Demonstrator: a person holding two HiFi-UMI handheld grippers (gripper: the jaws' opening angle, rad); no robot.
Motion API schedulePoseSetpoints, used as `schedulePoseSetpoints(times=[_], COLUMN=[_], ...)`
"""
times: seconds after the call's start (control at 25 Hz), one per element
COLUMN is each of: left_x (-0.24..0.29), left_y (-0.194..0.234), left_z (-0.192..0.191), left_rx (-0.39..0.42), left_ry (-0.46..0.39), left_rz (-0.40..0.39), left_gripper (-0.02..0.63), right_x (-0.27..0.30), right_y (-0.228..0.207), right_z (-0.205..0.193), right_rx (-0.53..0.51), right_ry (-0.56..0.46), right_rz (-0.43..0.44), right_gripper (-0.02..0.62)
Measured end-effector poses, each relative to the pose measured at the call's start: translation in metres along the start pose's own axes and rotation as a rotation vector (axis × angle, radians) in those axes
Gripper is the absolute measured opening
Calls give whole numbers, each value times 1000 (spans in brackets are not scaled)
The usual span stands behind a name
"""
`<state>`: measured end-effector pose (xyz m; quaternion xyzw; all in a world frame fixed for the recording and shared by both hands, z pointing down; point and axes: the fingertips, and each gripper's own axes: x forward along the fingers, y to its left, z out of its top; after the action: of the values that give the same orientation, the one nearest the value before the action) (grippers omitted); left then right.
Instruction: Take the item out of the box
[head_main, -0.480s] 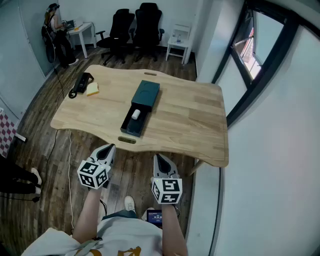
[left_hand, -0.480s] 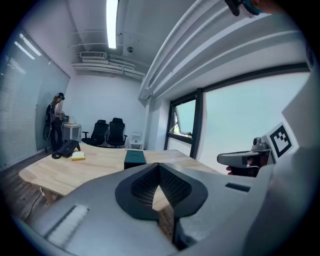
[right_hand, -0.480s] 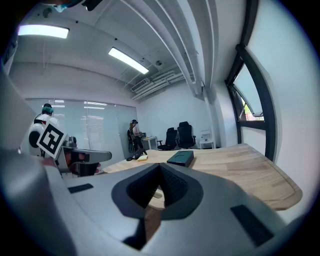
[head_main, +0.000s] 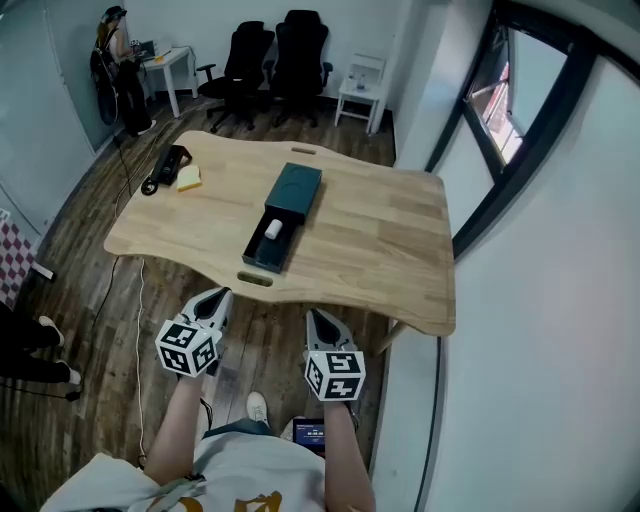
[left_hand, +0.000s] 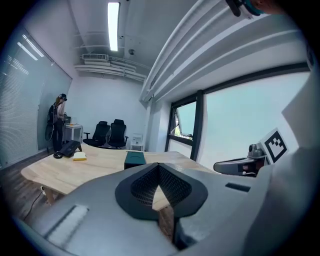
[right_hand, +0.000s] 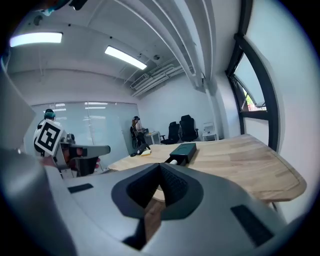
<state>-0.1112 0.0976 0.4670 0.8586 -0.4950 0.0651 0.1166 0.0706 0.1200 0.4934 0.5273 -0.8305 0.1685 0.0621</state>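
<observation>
The left gripper (head_main: 216, 300) and the right gripper (head_main: 319, 322) are held low and side by side, short of the near edge of the table (head_main: 385, 235), with their tips aimed at it. In each gripper view the pads are seen pressed together with nothing between them, so both grippers are closed and empty. This looks like a ready stance ahead of a reach: no work on the box (head_main: 283, 215) appears to be begun.

Ahead of the jaws, well apart from them and about midway across the table, the box is laid lengthwise in line with them. Its tray is drawn out of the dark sleeve toward the jaws, probably so that the contents can be reached from this side. The item (head_main: 272, 229), small and white, is lying in the open tray, nearer the sleeve than the tray's front end. It is roughly straight ahead of the right jaws and ahead and to the right of the left jaws. It is judged that the jaws must be opened before it can be taken.

Farther off, ahead-left of the jaws, a black handset (head_main: 165, 167) and a yellow pad (head_main: 187, 178) are lying together at the table's edge.
</observation>
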Motion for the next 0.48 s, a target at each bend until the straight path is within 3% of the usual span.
schedulePoseSetpoints(times=[0.08,0.24,0.48], left_x=[0,0,5], left_y=[-3,-16,-16], left_z=[0,2,-7], left_rx=[-7,-24,-34], left_ry=[-1,-6,17], left_rz=[-3,-42,-38], left_gripper=[2,2,2], right_x=[-2,-15,-8], right_y=[-1,15,11], right_z=[-2,19,2], right_rx=[21,145,26], right_ry=[12,-105,-43], right_rz=[10,165,115], right_gripper=[5,5,5])
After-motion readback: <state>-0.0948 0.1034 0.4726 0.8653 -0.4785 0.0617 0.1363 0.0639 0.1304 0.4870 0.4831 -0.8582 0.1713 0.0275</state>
